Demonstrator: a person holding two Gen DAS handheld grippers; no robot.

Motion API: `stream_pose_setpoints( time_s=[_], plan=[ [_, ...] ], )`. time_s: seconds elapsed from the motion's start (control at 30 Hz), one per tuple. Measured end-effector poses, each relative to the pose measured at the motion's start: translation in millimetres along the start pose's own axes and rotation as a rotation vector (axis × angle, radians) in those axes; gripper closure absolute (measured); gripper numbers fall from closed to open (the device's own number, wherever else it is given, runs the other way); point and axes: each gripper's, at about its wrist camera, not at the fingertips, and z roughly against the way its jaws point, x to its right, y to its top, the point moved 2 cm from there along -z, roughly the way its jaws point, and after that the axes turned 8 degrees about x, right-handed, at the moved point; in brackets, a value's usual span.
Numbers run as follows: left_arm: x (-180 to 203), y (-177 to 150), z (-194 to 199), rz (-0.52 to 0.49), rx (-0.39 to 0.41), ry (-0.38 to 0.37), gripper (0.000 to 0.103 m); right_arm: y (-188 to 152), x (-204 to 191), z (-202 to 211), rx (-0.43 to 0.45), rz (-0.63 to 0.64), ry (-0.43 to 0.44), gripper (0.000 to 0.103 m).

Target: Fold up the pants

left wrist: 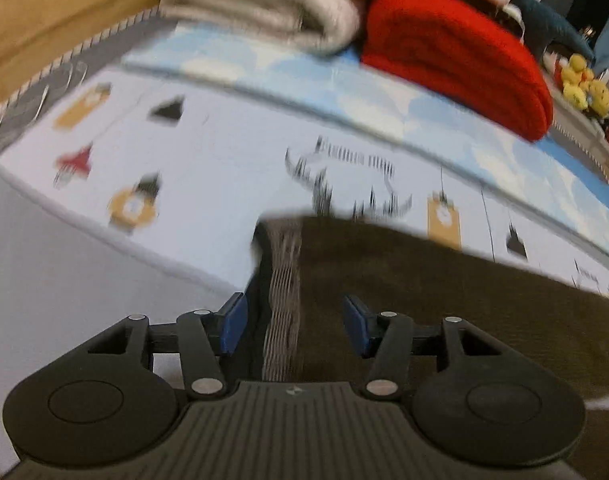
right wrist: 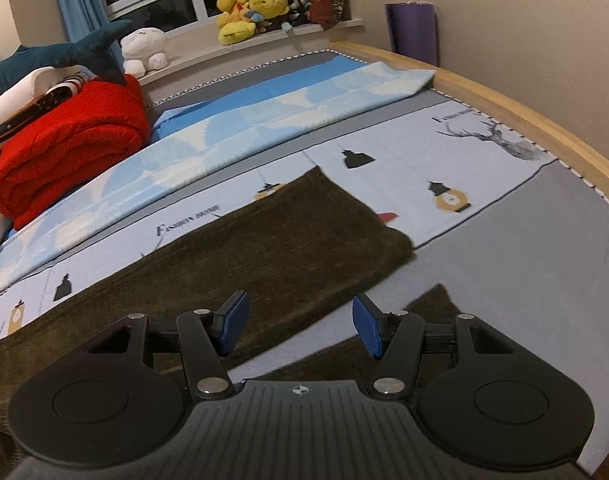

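**Dark pants spread on the bed, both grippers above them**

The left gripper point(left wrist: 294, 322) points steeply down at the waist end of the pants point(left wrist: 444, 300). Its blue pads point(left wrist: 233, 323) stand apart, and the ribbed waistband point(left wrist: 283, 300) runs up between them, but the pads do not press on it (this view is blurred, so I cannot tell if the cloth touches one pad). The right gripper point(right wrist: 300, 326) tilts down less steeply over the leg end of the pants point(right wrist: 264, 248). Its jaws are also half wide and hold nothing; below them I see dark cloth and a strip of grey sheet.

The pants are dark olive-brown and lie flat on the bed sheet point(right wrist: 524, 240). In the right view one leg reaches out to a straight hem, and a second dark piece lies just beside the right pad, apart from the first. To the right of the hem the sheet is bare up to the wooden bed frame point(right wrist: 504, 108). Far behind, well apart from the pants, lie a folded red blanket point(right wrist: 72, 144), a light blue blanket point(right wrist: 284, 112) and a plush shark point(right wrist: 64, 54); yellow plush toys point(right wrist: 256, 10) sit on the window sill.

The sheet has printed lanterns, a deer head point(right wrist: 496, 136) and writing that seems to read "Fashion home" point(right wrist: 188, 220), but the letters are small.
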Motion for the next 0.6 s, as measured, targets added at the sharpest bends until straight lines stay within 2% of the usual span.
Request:
stream_pose_setpoints(
  time_s=[0.13,0.2,0.27,0.33,0.37,0.43,0.47,0.6],
  plan=[
    [-12.8,-27.1,44.9,0.014,-0.014,-0.041,0.045,-0.1,15.8,-2.9,-0.01,-0.02,-0.01,0.044],
    [-19.9,-45.7,53.2,0.024,-0.023,-0.025,0.044,-0.4,20.3,-5.9,-0.023,-0.045,-0.001,0.044],
    [-26.8,-68.3,47.2,0.018,-0.031,0.016,0.043,-2.0,20.7,-8.5,-0.039,-0.073,0.016,0.044],
    [-31.4,-90.3,29.0,-0.035,-0.124,0.055,0.043,-4.2,17.4,-9.8,-0.057,-0.093,0.039,0.044],
    [-32.1,-95.3,24.1,-0.083,-0.142,0.084,0.043,-5.0,14.2,-9.7,-0.062,-0.092,0.051,0.045],
    [-33.8,-100.0,17.4,-0.164,-0.127,0.14,0.03,-7.3,5.8,-8.3,-0.063,-0.056,0.067,0.046],
    [-36.5,-101.9,14.4,-0.177,-0.128,0.148,0.022,-8.7,1.0,-8.0,-0.063,-0.029,0.071,0.046],
    [-47.9,-103.4,4.7,-0.147,-0.163,0.132,0.022,-13.4,-10.2,-9.6,-0.07,0.053,0.078,0.046]
  ],
)
